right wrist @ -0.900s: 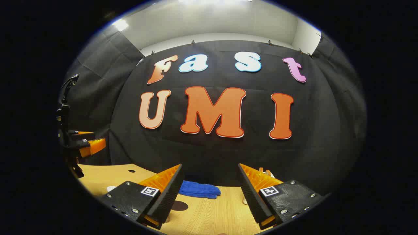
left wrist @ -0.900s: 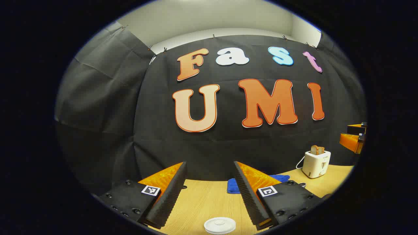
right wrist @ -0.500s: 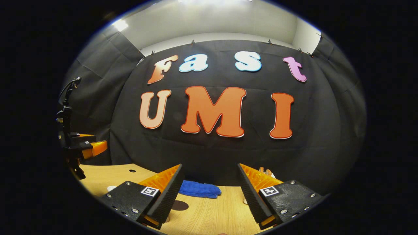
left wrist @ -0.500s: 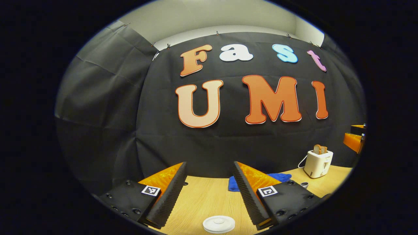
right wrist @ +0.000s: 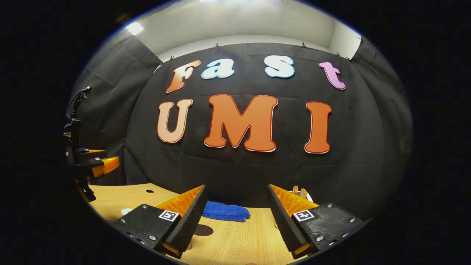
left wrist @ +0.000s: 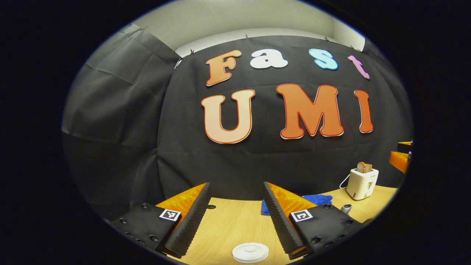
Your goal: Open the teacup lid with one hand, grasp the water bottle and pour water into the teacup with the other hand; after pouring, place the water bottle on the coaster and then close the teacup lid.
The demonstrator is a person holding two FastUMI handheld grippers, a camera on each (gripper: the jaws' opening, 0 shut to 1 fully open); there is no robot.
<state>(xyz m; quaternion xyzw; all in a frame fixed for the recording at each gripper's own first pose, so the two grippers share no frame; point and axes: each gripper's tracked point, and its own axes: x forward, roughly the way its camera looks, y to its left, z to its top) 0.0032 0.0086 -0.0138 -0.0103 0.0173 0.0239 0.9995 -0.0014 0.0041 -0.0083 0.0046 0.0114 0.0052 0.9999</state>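
Above the wooden counter (left wrist: 228, 228), the left gripper (left wrist: 235, 217) hangs released, a white teacup lid (left wrist: 250, 252) lying between its fingers at the near edge. A blue cloth (left wrist: 316, 199) and white toaster (left wrist: 362, 182) sit far right. The right gripper (right wrist: 235, 217), also released, faces a dark round coaster (right wrist: 203, 230) near its left finger.

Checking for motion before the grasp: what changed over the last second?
The left tool swung slightly left, so the toaster and white lid drifted right. The right tool barely moved. Both tools open, holding nothing; the blue cloth stays put.
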